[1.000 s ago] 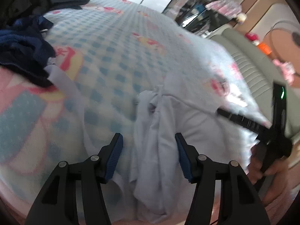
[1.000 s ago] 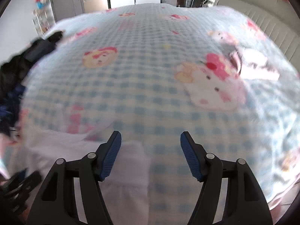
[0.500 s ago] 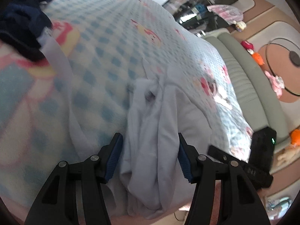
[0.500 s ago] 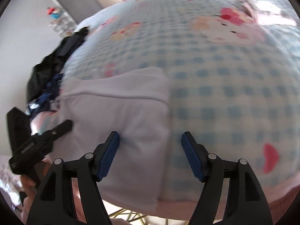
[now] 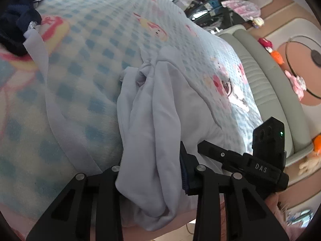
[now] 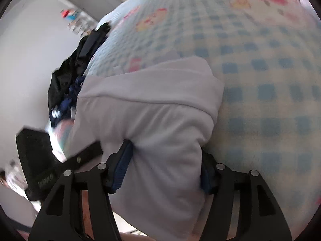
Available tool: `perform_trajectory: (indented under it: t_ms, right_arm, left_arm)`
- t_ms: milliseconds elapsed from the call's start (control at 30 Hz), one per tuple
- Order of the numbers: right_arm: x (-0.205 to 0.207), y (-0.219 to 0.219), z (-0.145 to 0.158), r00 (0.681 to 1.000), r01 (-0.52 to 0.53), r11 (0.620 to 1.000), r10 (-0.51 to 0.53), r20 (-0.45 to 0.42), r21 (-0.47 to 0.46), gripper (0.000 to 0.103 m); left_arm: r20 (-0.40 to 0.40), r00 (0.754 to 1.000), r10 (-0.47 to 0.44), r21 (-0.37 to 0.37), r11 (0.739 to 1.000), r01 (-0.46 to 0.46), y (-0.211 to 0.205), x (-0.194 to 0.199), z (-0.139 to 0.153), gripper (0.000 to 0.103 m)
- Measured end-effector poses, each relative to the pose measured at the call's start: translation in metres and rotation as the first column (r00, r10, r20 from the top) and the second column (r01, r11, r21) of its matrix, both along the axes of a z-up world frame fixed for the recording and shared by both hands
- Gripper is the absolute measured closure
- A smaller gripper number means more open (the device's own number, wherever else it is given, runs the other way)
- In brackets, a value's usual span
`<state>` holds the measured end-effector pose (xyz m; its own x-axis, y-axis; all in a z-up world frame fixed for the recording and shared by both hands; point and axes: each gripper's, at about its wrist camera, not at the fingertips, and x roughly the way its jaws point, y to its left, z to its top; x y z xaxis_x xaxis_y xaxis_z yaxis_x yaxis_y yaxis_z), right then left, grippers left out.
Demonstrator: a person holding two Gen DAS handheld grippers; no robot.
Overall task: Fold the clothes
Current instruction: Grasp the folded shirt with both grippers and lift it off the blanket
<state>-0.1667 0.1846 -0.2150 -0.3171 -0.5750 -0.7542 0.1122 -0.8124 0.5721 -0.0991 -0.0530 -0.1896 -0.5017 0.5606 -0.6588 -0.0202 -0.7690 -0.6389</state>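
The left gripper [image 5: 149, 172] is closing its jaws on a bunched fold of the white garment [image 5: 152, 120]; the cloth fills the gap between the fingers and hides the left pad, so the jaws stand narrow around the bundle. The right gripper [image 6: 160, 168] is also closing, with a thick, smoother section of the same white garment [image 6: 152, 108] between its blue pads [image 6: 122, 166]; the fabric bulges out past both pads, which suggests contact, though firm pressure cannot be confirmed.

The garment lies at the near edge of the bed, on the blue checked blanket [image 5: 84, 64], with its lower part hanging over the edge toward the grippers. A long white strip of the garment [image 5: 40, 46] trails away toward the dark clothes pile [image 5: 14, 26] at the far corner.

Both grippers address the garment from the bed edge, side by side; in the left wrist view the right gripper's body [image 5: 258, 160] appears just beside the left one. Gripping two neighbouring points on the near hem probably serves to lift and spread the cloth before any fold is laid. The garment is not yet flattened, so the task appears to be at an early stage.
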Motion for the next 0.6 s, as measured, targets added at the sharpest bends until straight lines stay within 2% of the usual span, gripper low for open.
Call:
perform_trajectory:
  t_ms: [33, 67, 133, 233, 367, 600]
  right_arm:
    - [0.000, -0.001, 0.004, 1.000, -0.003, 1.000, 0.003, -0.004, 0.000, 0.054]
    - [0.001, -0.004, 0.014, 0.999, -0.014, 1.000, 0.014, -0.033, 0.007, 0.063]
    - [0.004, -0.004, 0.035, 0.996, -0.024, 1.000, 0.025, -0.085, 0.008, 0.071]
    - [0.003, 0.005, 0.064, 0.990, -0.010, 1.000, 0.009, -0.138, -0.005, 0.073]
    - [0.002, 0.029, 0.092, 0.984, 0.036, 0.999, -0.042, -0.173, -0.036, 0.075]
    - [0.008, 0.089, 0.122, 0.967, 0.114, 0.994, -0.112, -0.229, -0.004, 0.075]
  left_arm:
    - [-0.022, 1.000, -0.003, -0.024, 1.000, 0.003, 0.004, 0.001, 0.011, 0.082]
    - [-0.053, 0.999, -0.012, -0.064, 0.998, 0.009, 0.011, 0.003, 0.023, 0.082]
    - [-0.095, 0.995, -0.037, -0.143, 0.989, 0.023, 0.026, 0.005, 0.047, 0.083]
    - [-0.125, 0.991, -0.052, -0.162, 0.986, 0.031, 0.041, 0.002, 0.072, 0.083]
    - [-0.161, 0.983, -0.089, -0.175, 0.983, 0.061, 0.064, -0.003, 0.091, 0.083]
    - [-0.181, 0.965, -0.189, -0.185, 0.970, 0.156, 0.126, -0.028, 0.106, 0.083]
